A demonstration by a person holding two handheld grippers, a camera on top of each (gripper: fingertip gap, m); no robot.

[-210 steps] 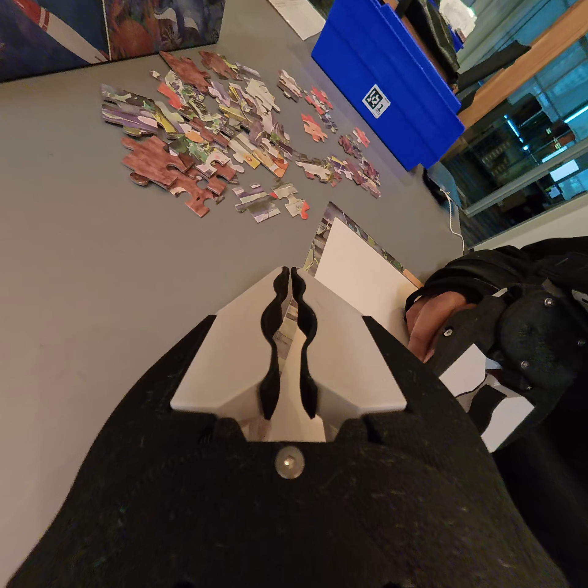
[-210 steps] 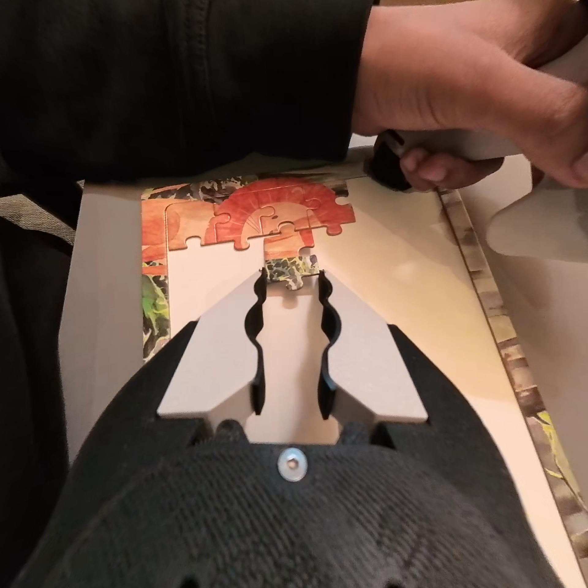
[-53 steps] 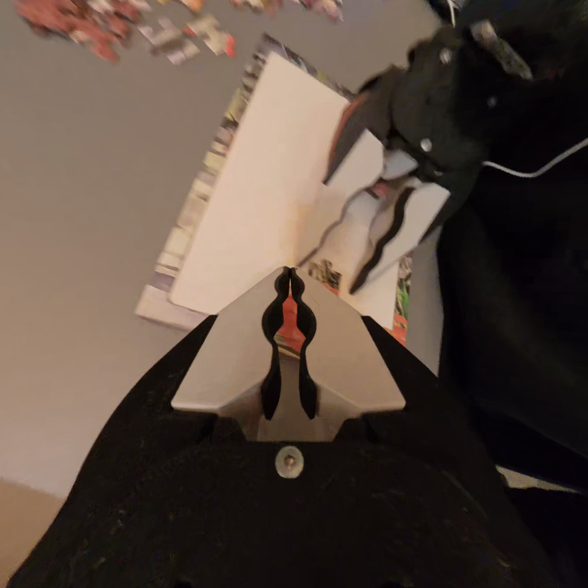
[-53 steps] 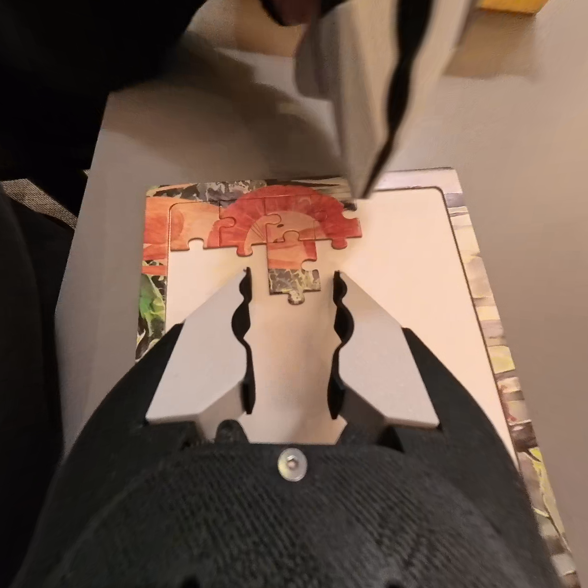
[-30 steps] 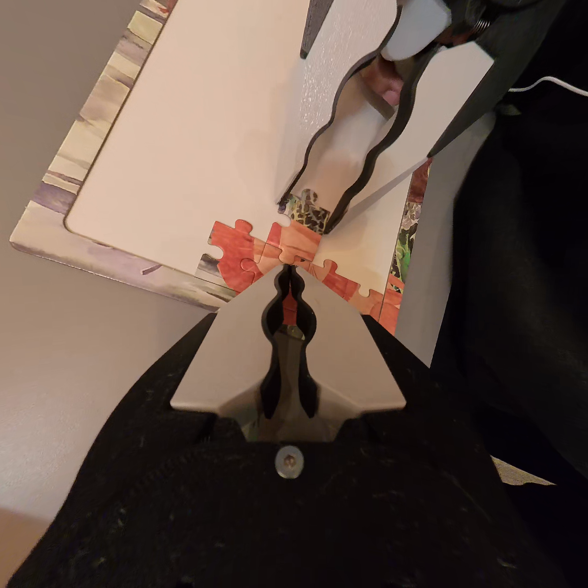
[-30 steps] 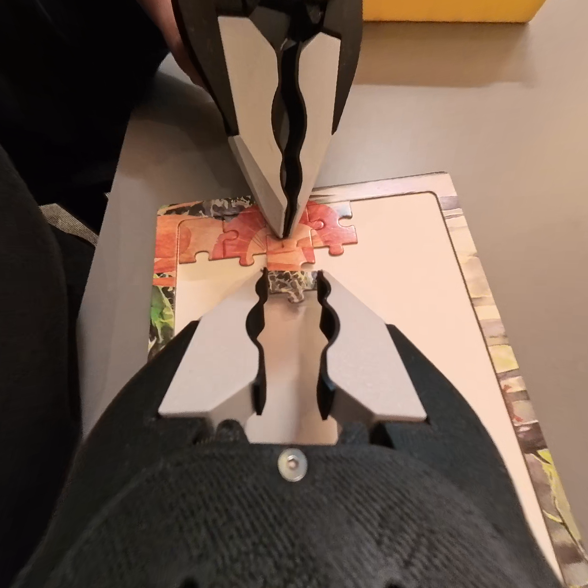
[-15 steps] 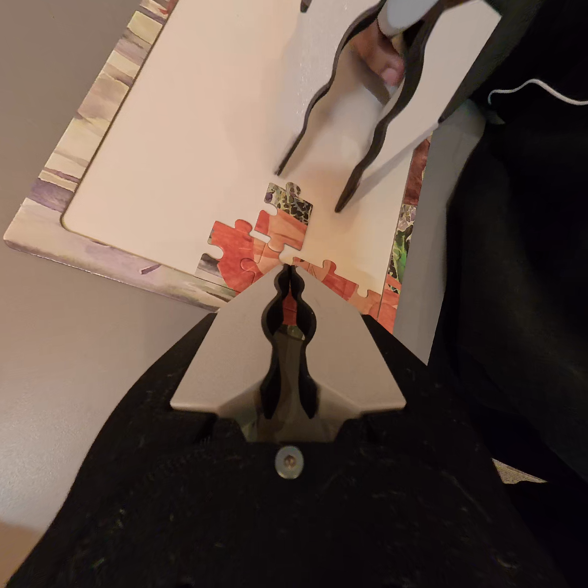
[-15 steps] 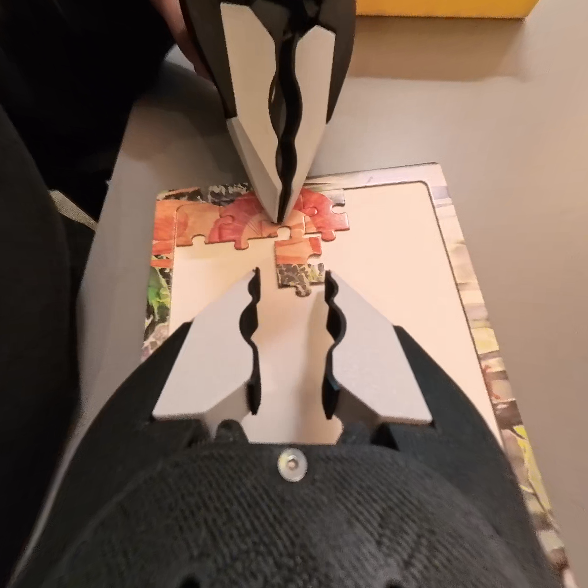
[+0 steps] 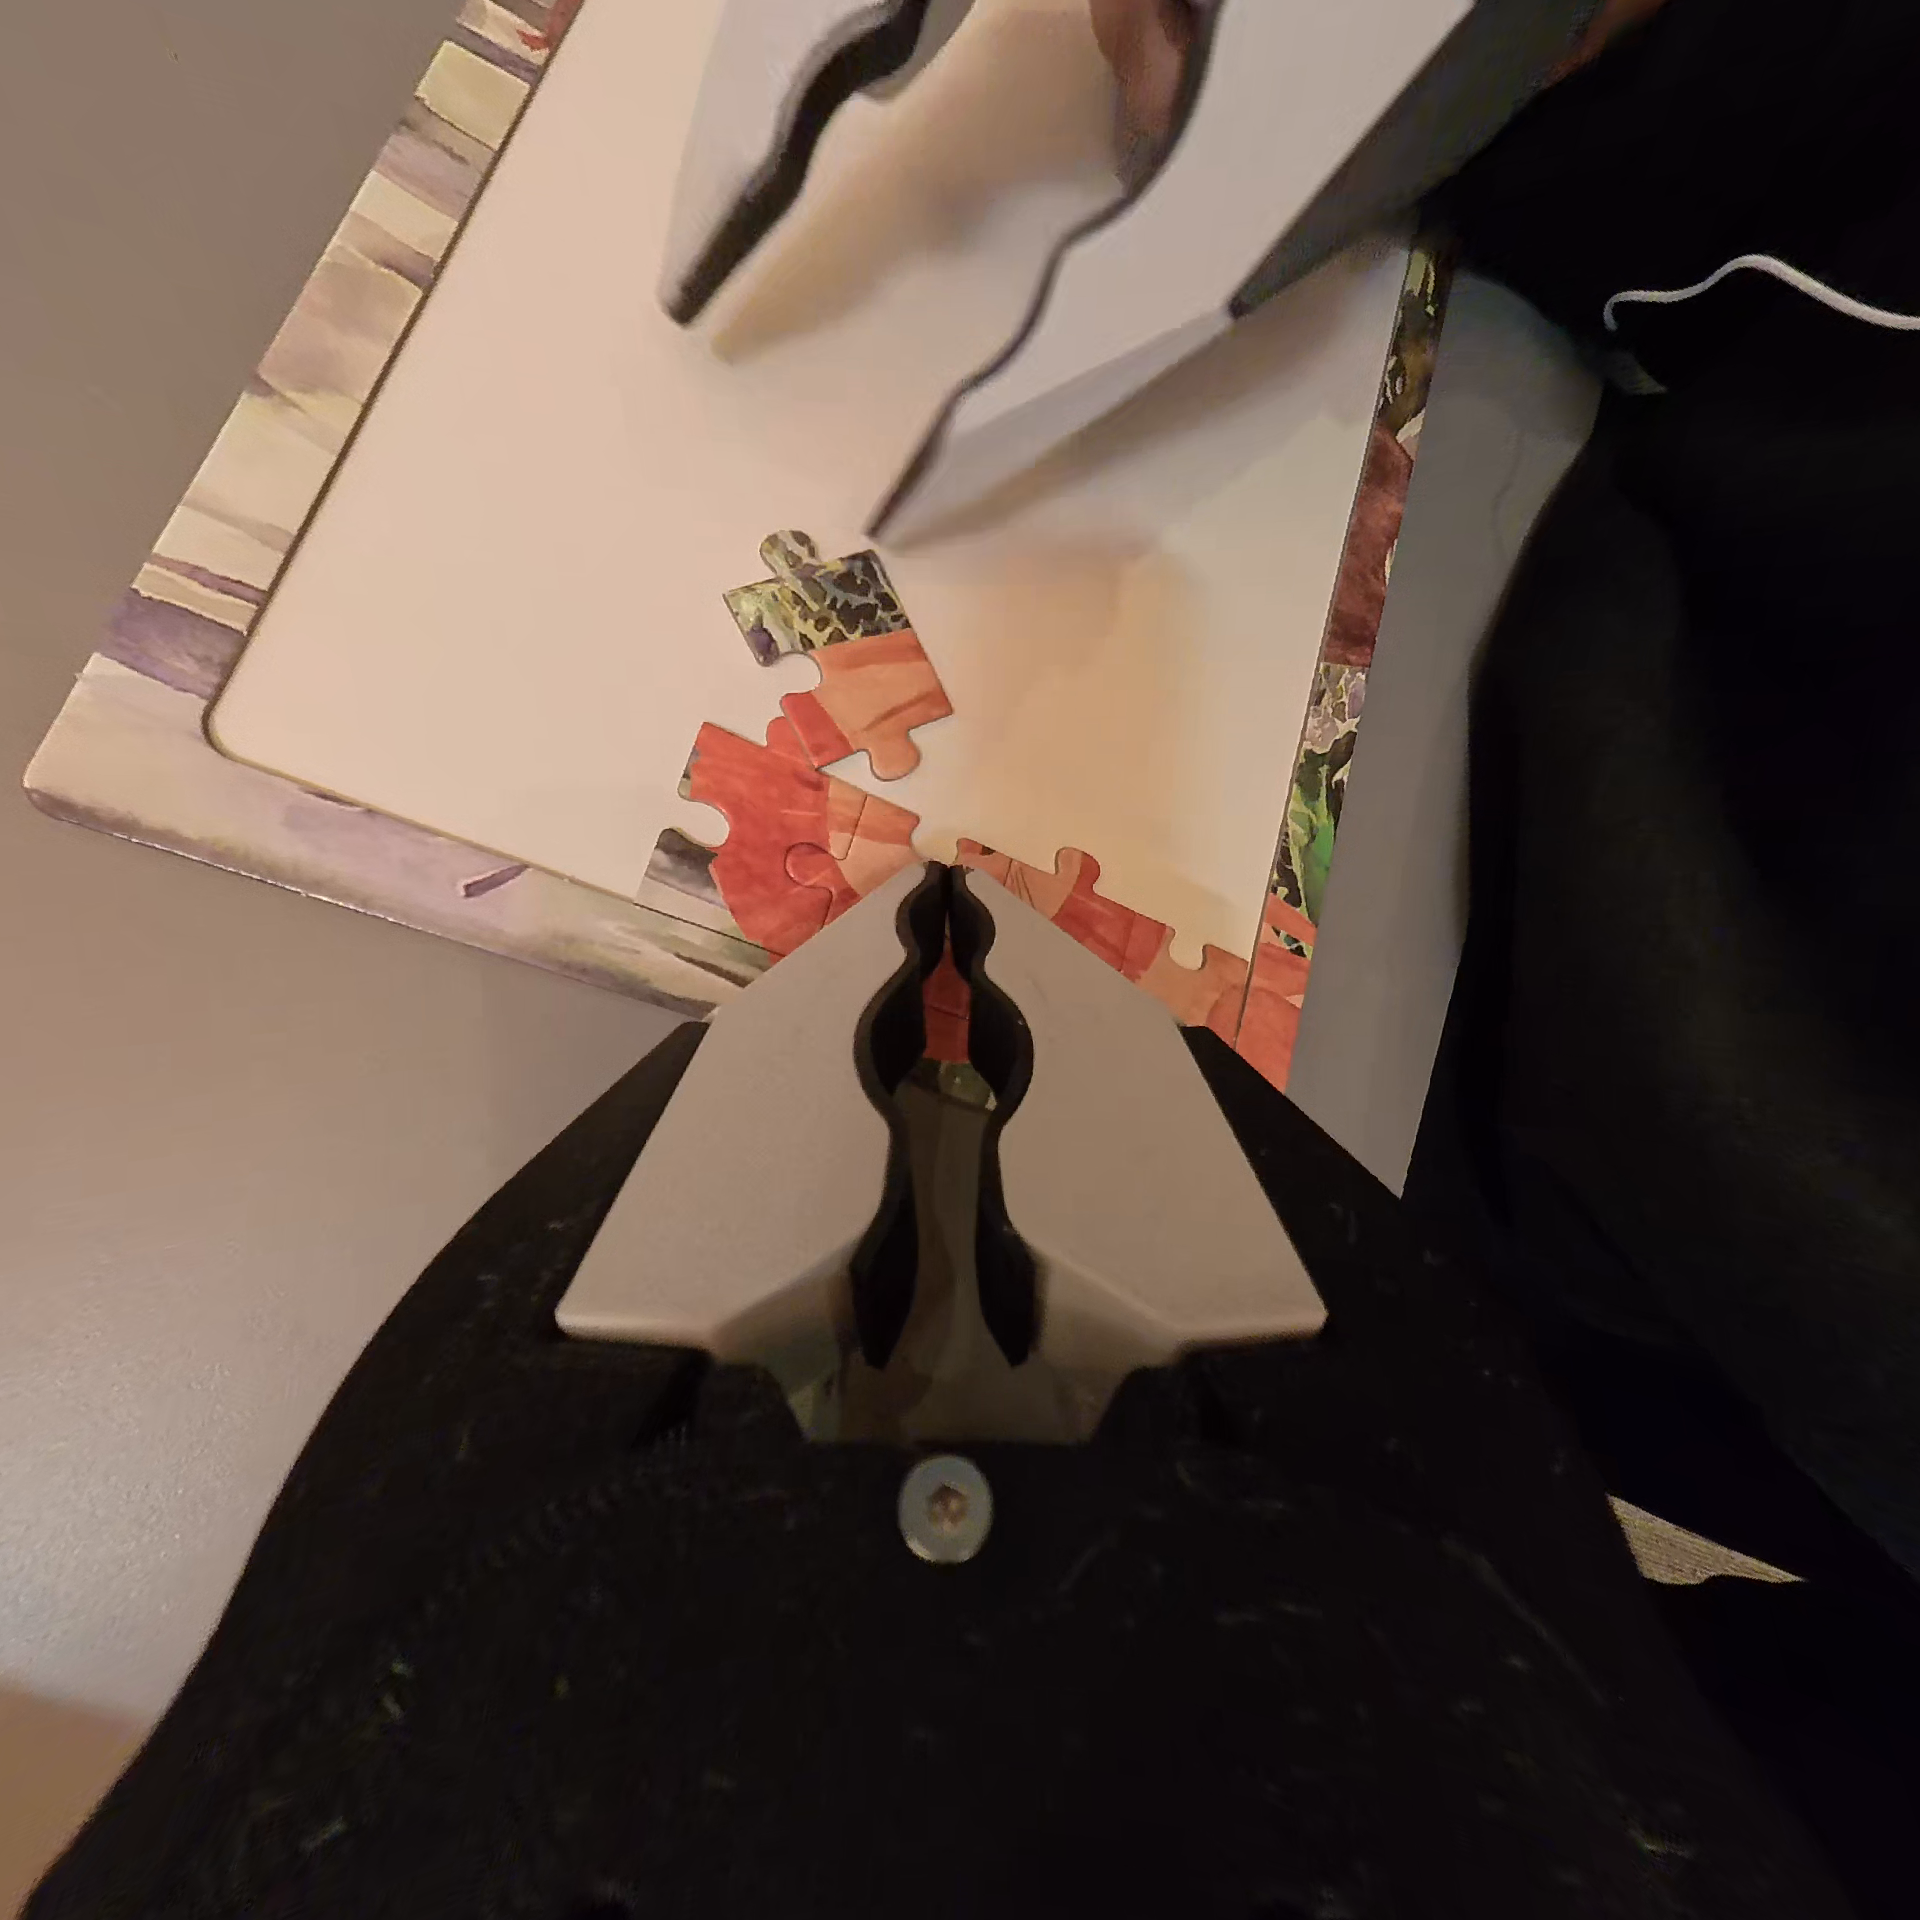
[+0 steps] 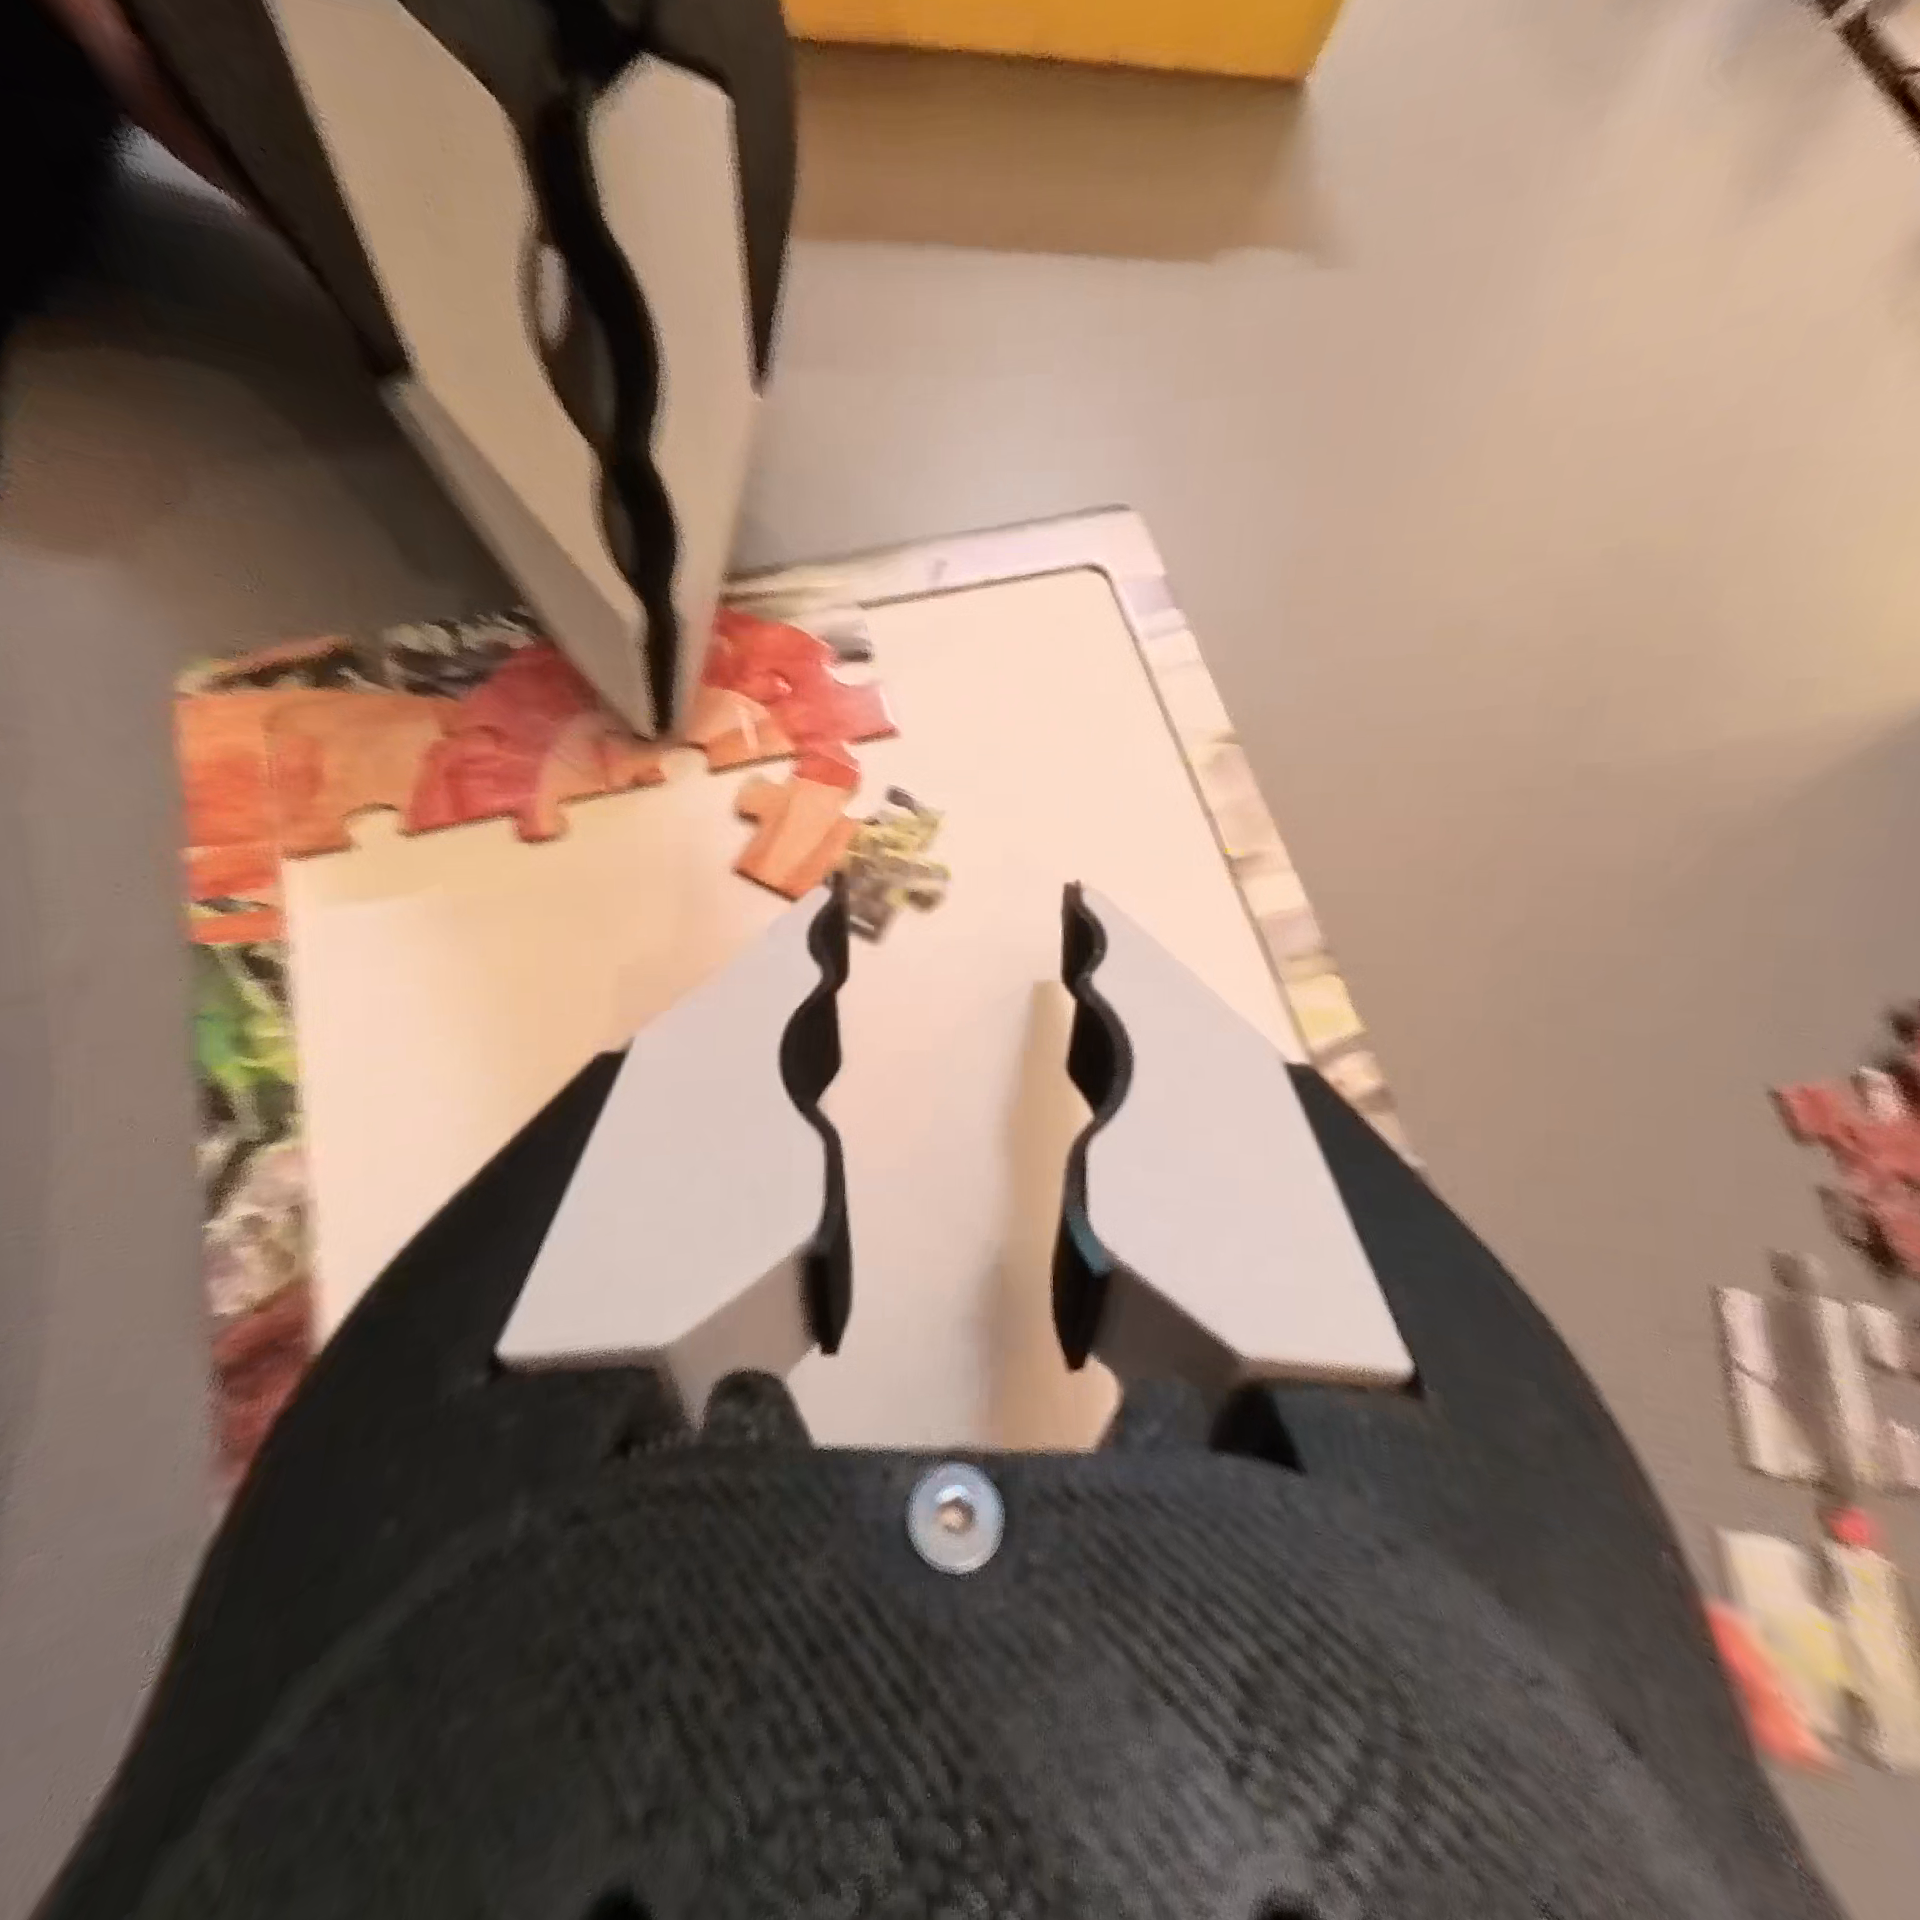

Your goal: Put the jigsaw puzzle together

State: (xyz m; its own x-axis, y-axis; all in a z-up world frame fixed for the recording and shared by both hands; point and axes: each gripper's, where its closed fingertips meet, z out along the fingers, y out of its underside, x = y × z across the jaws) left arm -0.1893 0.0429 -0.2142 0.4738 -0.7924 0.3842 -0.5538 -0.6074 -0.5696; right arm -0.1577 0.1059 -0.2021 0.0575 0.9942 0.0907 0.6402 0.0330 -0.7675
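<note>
A puzzle board (image 9: 540, 499) with a white inside and a printed border lies on the grey table. A joined row of red and orange pieces (image 9: 769, 831) sits along its near edge; it also shows in the right wrist view (image 10: 499, 758). One loose orange and green-black piece (image 9: 844, 657) lies askew just beyond the row, touching it at a corner, and also shows in the right wrist view (image 10: 831, 836). My left gripper (image 9: 948, 871) is shut and empty, tips pressed on the row; the right wrist view shows it too (image 10: 657, 722). My right gripper (image 10: 951, 899) is open and empty, raised just behind the loose piece.
Loose puzzle pieces (image 10: 1860, 1143) lie blurred on the table to the right of the board, with grey-white ones (image 10: 1797, 1392) nearer. A yellow object (image 10: 1039, 36) stands at the far edge. A person's dark clothing (image 9: 1683, 831) borders the board's right side. Some 8 cm of space lies between my two pairs of fingers. From the left gripper's tips to the yellow object (image 10: 1039, 36) is close to 25 cm.
My right gripper has opened wider and drawn back and up from the loose piece. The piece has come away from the row and turned askew. My left gripper stays pressed on the row.
</note>
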